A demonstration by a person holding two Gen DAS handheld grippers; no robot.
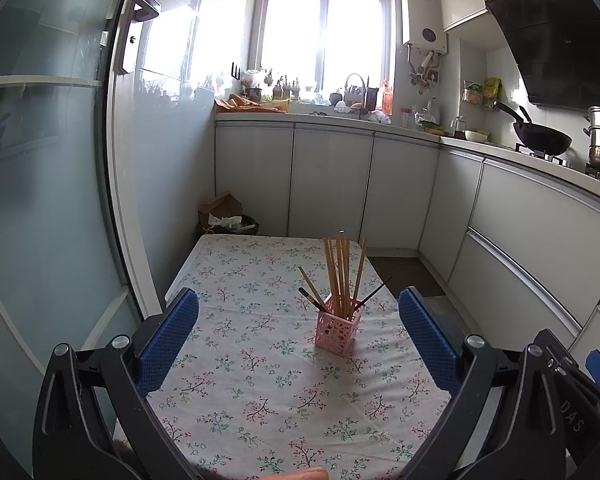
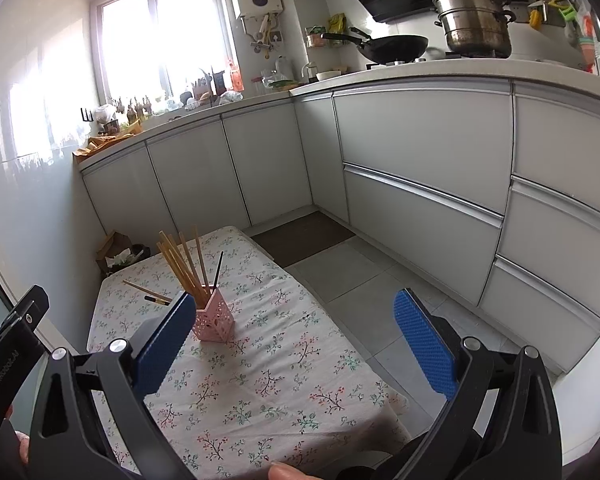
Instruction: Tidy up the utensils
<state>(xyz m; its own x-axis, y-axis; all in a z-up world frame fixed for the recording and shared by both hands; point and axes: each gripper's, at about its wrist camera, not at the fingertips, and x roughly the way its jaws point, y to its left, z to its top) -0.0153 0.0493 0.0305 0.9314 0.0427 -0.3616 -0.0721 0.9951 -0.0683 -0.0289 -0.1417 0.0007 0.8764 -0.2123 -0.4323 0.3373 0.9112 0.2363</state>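
A pink perforated holder (image 1: 337, 330) (image 2: 215, 317) stands upright on the floral-cloth table (image 1: 260, 380) (image 2: 280, 380). Several wooden chopsticks (image 1: 342, 272) (image 2: 182, 266) stick up out of it, and dark-tipped sticks (image 1: 313, 300) (image 2: 219, 268) lean outward among them. My left gripper (image 1: 298, 300) is open, its blue pads wide apart, with the holder a little beyond them and nothing held. My right gripper (image 2: 296, 306) is open too and holds nothing; the holder is just right of its left pad.
White cabinets (image 1: 328, 184) (image 2: 420, 152) run along the far and right sides. A wok (image 1: 540, 138) (image 2: 392, 46) and a steel pot (image 2: 474, 24) sit on the stove. A bin with paper (image 1: 226, 218) (image 2: 122, 254) stands past the table's far edge. Grey floor tiles (image 2: 352, 276) lie right of the table.
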